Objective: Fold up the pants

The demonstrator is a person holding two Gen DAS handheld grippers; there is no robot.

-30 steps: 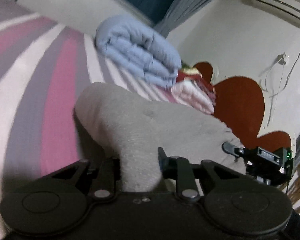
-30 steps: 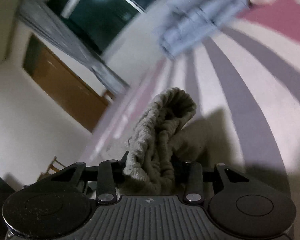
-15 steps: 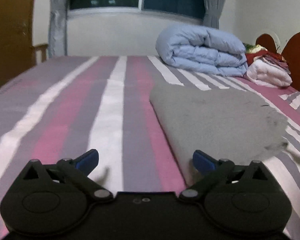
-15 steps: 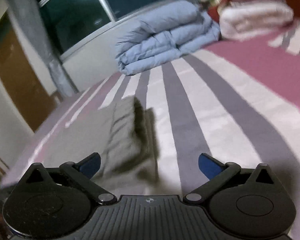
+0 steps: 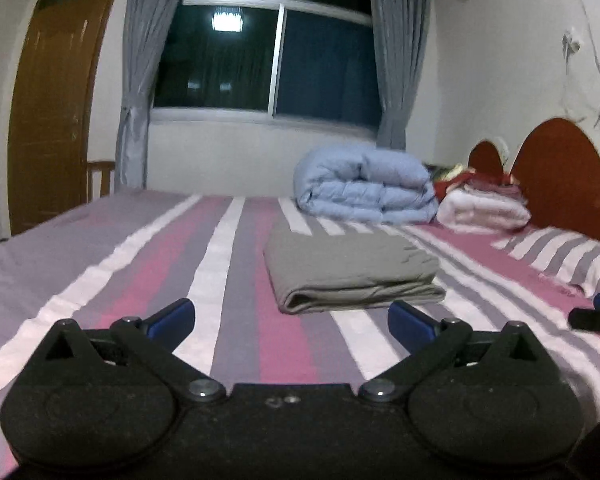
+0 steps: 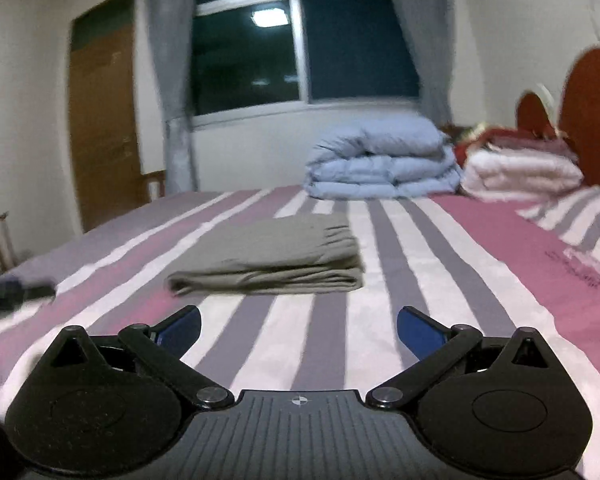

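The grey pants (image 5: 352, 268) lie folded in a flat rectangular stack on the striped bed (image 5: 140, 264), a short way ahead of both grippers. In the left wrist view my left gripper (image 5: 290, 318) hovers over the bedspread short of the stack's near fold, its jaws wide and still opening, with nothing between them. In the right wrist view the pants (image 6: 272, 256) sit ahead and to the left. My right gripper (image 6: 300, 326) is open and empty over the stripes. Part of the right gripper (image 5: 596, 316) shows at the left view's right edge.
A rolled light-blue duvet (image 5: 364, 188) and a stack of white and red blankets (image 5: 484, 210) sit at the far side by the brown headboard (image 5: 560, 172). A striped pillow (image 5: 572, 260) lies at right. A window, curtains and a wooden door (image 5: 56, 112) stand behind.
Both grippers let go of the grey pants and opened wide. They drew back and levelled out, so the folded stack now lies farther ahead on the bed.
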